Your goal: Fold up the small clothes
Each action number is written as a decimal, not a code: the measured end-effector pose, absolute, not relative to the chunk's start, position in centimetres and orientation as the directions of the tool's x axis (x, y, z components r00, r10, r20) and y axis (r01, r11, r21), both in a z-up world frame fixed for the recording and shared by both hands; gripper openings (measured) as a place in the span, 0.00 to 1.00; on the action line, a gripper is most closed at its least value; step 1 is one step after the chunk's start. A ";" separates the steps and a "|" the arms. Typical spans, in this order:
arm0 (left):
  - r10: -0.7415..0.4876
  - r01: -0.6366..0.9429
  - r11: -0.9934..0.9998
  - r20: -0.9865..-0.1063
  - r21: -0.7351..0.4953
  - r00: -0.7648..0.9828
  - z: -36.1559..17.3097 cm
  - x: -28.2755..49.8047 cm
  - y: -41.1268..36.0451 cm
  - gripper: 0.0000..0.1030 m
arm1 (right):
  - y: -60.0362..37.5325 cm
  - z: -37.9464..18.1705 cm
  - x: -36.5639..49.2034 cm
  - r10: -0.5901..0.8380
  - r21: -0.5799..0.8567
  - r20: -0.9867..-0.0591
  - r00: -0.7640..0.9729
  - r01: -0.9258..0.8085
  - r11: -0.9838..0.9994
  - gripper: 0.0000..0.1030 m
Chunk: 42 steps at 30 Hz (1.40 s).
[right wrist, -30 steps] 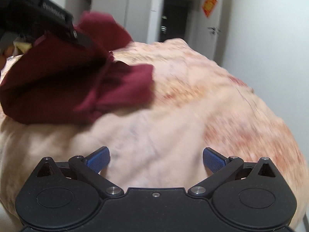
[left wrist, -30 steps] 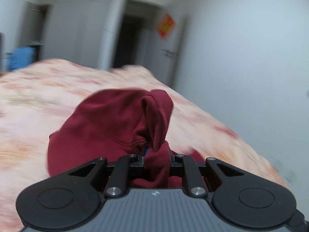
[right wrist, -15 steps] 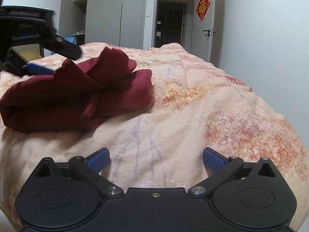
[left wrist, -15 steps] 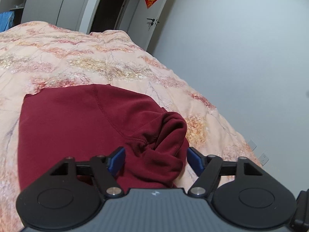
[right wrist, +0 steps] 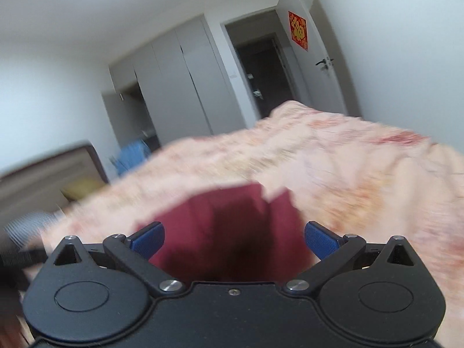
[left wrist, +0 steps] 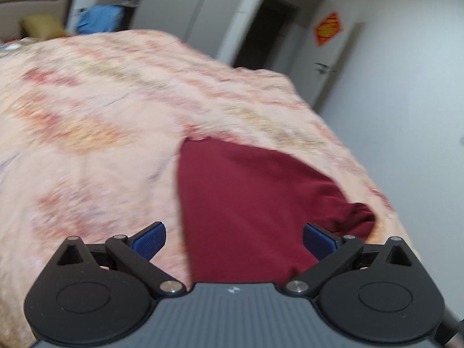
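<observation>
A dark red garment [left wrist: 252, 203] lies folded flat on the peach floral bedspread [left wrist: 87, 121]. My left gripper [left wrist: 234, 239] is open and empty, hovering just above the garment's near edge, its blue pads wide apart. In the right wrist view the same garment [right wrist: 232, 232] lies straight ahead between the fingers. My right gripper [right wrist: 234, 239] is open and empty, close over the garment. Both views are motion-blurred.
The bedspread [right wrist: 362, 179] fills the area around the garment. A headboard [right wrist: 43, 174] and a yellow pillow [left wrist: 40, 26] are at the far left. Grey wardrobes [right wrist: 179, 87], a dark doorway [right wrist: 261, 72] and a white wall [left wrist: 406, 87] stand beyond the bed.
My left gripper let go of the red garment, opened wide and swung left over it. My right gripper moved in from the bare bedspread to right over the garment.
</observation>
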State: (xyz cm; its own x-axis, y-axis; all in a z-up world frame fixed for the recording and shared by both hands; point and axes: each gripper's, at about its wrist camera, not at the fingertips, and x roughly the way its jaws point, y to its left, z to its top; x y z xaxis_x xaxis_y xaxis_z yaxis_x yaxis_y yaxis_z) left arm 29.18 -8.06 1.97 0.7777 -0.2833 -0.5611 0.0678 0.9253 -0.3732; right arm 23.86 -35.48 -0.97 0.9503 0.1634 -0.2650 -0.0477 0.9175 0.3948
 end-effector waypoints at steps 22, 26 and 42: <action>-0.348 0.089 0.914 -0.654 -0.395 0.671 -2.9 28.8 -8.0 0.99 | -37.8 -5.4 23.4 -0.003 0.393 -0.373 0.928 0.162 0.905 0.38; -0.343 0.096 0.919 -0.657 -0.382 0.671 -3.1 28.7 -8.1 0.99 | -38.0 -4.0 23.7 -0.008 0.394 -0.320 0.947 0.141 0.908 0.65; -0.331 0.104 0.927 -0.653 -0.361 0.682 -3.4 28.1 -8.3 0.99 | -38.2 -8.8 25.5 -0.030 0.357 -0.345 0.938 0.161 0.920 0.99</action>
